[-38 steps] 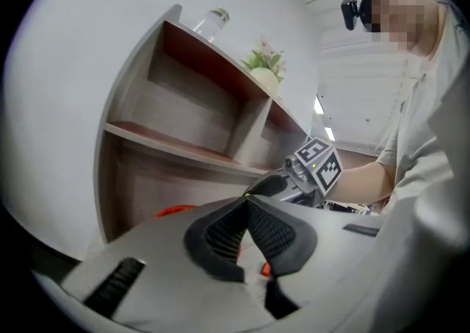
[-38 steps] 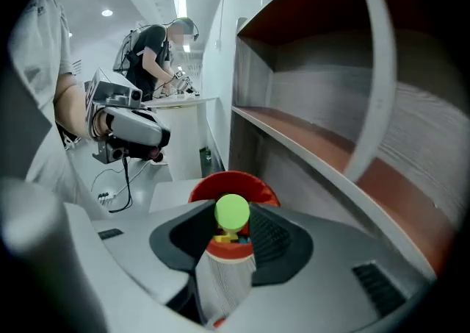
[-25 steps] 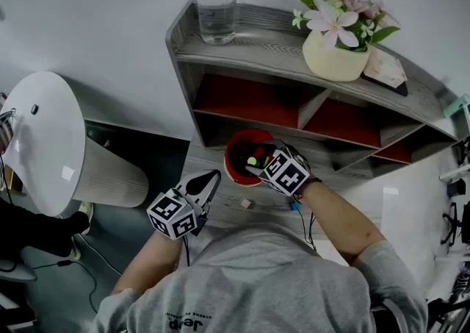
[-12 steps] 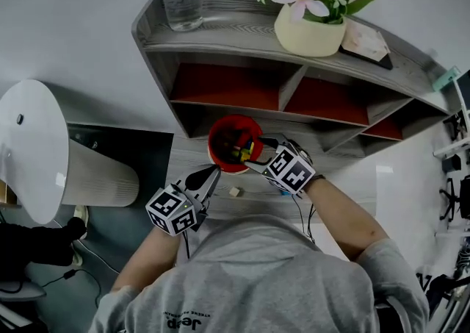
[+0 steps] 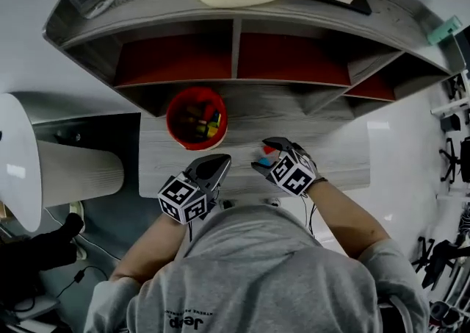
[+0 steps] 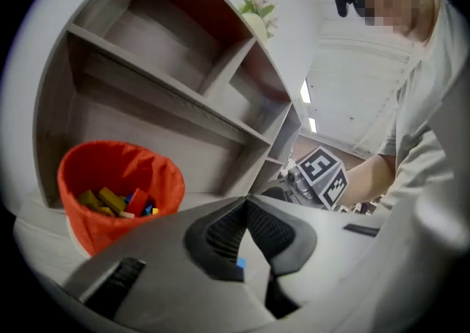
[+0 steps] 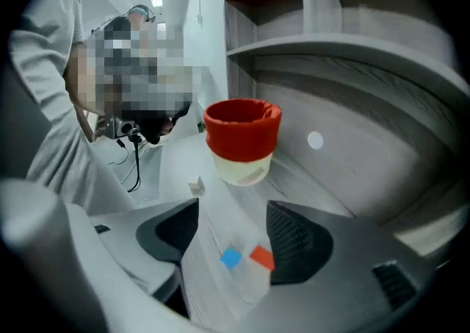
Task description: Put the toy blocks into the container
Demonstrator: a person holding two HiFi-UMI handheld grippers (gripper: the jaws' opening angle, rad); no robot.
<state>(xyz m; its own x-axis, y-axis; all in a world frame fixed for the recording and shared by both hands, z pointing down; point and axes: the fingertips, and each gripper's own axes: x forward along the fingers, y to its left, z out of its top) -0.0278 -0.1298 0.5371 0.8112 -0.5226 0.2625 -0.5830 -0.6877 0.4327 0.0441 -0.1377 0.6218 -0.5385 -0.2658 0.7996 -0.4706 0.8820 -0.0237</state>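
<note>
While blocks lie loose on the desk, task state: partly done, by my judgement.
Container: round red tub with a pale base (image 7: pixel 242 133), upright on the grey wood-grain desk top (image 5: pixel 330 155), under the grey shelf unit (image 5: pixel 294 12).
Done: several small toy blocks, yellow, red and blue, are heaped inside the tub (image 5: pixel 202 122).
Left to do: at least three blocks are out on the desk. These are a small blue square block (image 7: pixel 230 258), a small red square block (image 7: pixel 261 256) just beside it, and a small pale block (image 7: pixel 195 186) nearer the tub.
Right gripper (image 5: pixel 266 156): jaws wide apart and just eased slightly inward, tilted down over the desk. The blue and red blocks lie between the jaws, and neither pad touches them.
Left gripper (image 6: pixel 246 206): jaw tips together, pointing toward the tub. Nothing is plainly pinched. A blue speck shows low in the gap, and I cannot tell what it is.
Step in hand: likely lining up a pick of the blue or red block.
Remaining effort: each loose block needs a pick and a drop. The tub is near, so the carry looks short.
</note>
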